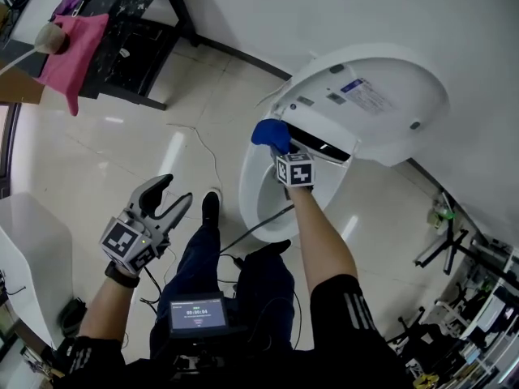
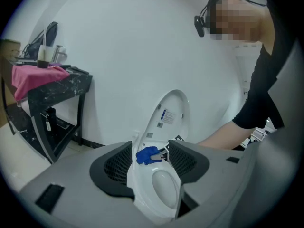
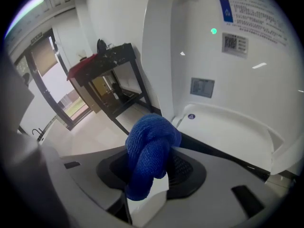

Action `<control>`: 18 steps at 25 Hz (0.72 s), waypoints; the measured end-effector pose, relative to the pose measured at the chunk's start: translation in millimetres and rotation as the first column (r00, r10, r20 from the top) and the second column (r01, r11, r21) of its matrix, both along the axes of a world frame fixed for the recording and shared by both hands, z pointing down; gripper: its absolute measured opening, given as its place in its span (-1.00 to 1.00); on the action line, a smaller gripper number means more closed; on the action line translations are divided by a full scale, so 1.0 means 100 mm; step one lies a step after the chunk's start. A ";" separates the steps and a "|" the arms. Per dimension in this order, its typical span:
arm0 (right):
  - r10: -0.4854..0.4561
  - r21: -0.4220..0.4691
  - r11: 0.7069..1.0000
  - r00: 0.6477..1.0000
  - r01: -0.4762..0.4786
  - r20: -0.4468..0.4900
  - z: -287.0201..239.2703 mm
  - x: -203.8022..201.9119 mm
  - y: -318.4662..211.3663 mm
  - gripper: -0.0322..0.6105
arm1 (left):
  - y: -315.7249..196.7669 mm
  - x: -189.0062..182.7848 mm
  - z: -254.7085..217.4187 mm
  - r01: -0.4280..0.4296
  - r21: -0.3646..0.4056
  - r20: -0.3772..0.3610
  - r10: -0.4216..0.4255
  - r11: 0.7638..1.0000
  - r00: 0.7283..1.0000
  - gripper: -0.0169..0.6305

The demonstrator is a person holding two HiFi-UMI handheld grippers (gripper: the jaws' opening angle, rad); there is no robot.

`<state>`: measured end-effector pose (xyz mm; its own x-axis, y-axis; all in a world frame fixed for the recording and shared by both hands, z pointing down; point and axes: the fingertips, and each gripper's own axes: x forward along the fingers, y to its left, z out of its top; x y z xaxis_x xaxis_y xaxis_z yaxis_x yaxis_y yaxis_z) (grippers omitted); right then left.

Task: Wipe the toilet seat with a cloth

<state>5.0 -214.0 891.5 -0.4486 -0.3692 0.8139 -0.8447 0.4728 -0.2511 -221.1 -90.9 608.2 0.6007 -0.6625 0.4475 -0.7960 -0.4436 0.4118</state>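
The white toilet has its lid (image 1: 381, 96) raised, and the seat ring (image 1: 253, 197) lies below it. A blue cloth (image 1: 270, 133) is bunched in my right gripper (image 1: 278, 143), which is shut on it at the seat's back left rim. In the right gripper view the blue cloth (image 3: 149, 151) fills the gap between the jaws, in front of the lid (image 3: 228, 56). My left gripper (image 1: 168, 198) hangs open and empty over the floor, left of the toilet. Between its spread jaws the left gripper view shows the seat (image 2: 156, 194) and the cloth (image 2: 147, 155).
A black table (image 1: 134, 23) with a pink cloth (image 1: 77, 47) stands at the back left. A thin cable (image 1: 207, 148) runs across the tiled floor. A white unit (image 1: 28, 250) is at the left edge, and stands and clutter (image 1: 446, 250) at the right. The person's legs (image 1: 243, 282) are in front of the bowl.
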 end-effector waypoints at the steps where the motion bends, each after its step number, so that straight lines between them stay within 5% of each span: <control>1: -0.020 -0.002 1.000 1.000 0.020 -0.020 0.12 -0.04 0.00 -0.33 | 0.00 -0.02 0.07 0.006 -0.005 -0.001 -0.006 1.000 1.000 -0.22; 10: -0.261 -0.036 0.965 0.942 0.259 -0.212 0.88 -0.34 0.06 -0.31 | -0.04 -0.11 0.56 0.023 -0.045 0.007 -0.022 0.999 1.000 -0.22; 18: -0.328 -0.092 0.945 0.922 0.315 -0.204 1.06 -0.40 0.15 -0.30 | 0.04 -0.02 0.58 0.026 -0.086 -0.012 -0.027 0.996 1.000 -0.22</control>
<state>-35.2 -199.0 997.9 -0.3484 -0.1850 0.9189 -0.6862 0.7181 -0.1156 -222.8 -87.3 666.3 0.5896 -0.6375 0.4959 -0.8013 -0.3848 0.4580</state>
